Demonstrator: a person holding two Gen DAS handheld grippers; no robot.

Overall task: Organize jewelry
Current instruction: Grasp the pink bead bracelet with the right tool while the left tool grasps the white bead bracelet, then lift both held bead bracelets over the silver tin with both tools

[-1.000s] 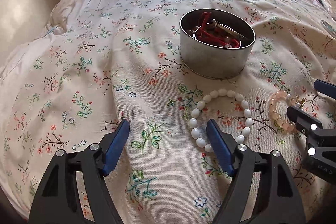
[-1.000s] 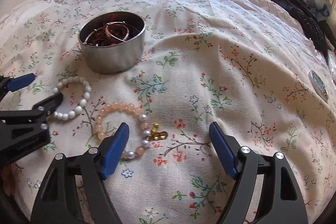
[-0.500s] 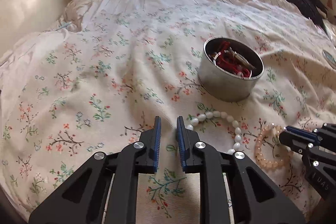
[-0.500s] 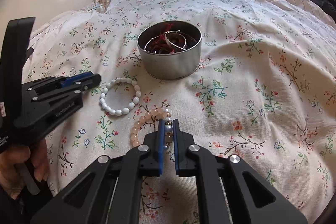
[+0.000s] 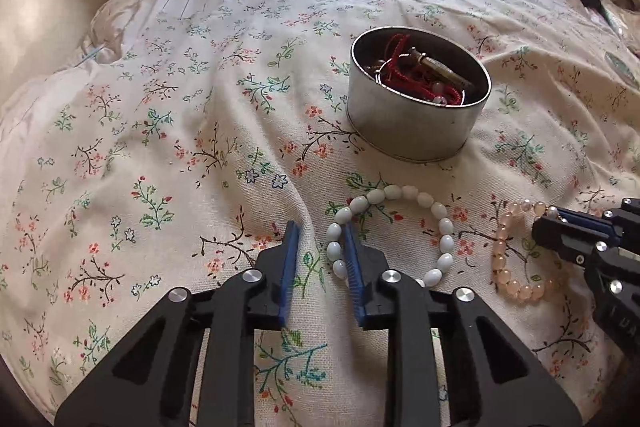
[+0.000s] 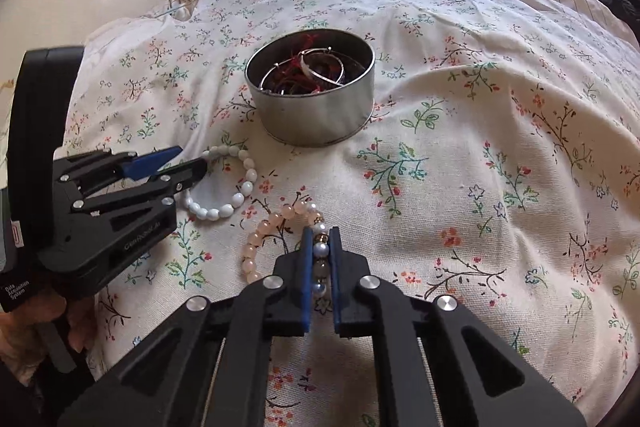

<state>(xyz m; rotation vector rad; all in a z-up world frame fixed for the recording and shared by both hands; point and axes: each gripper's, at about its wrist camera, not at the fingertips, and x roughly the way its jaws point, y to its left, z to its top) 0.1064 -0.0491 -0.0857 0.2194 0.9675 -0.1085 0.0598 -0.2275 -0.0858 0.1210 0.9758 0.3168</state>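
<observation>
Risk sits with the right gripper (image 6: 320,247), pinched on the pink bracelet (image 6: 260,243) lying near the tin (image 6: 320,115), where round beads may squirt free, while the left gripper (image 5: 318,247), partly spread, misses the white bracelet (image 5: 400,227).

Matte black plastic left gripper (image 5: 318,239), angular and cut with triangular openings, round silver screws gleaming at each joint. Blue ribbed pads (image 5: 289,267) line the inner faces of both fingers. Same build on the black plastic right gripper (image 6: 320,235). White lettering marks the left one's side, and bare skin of the person's left hand (image 6: 60,323) shows beneath.
</observation>
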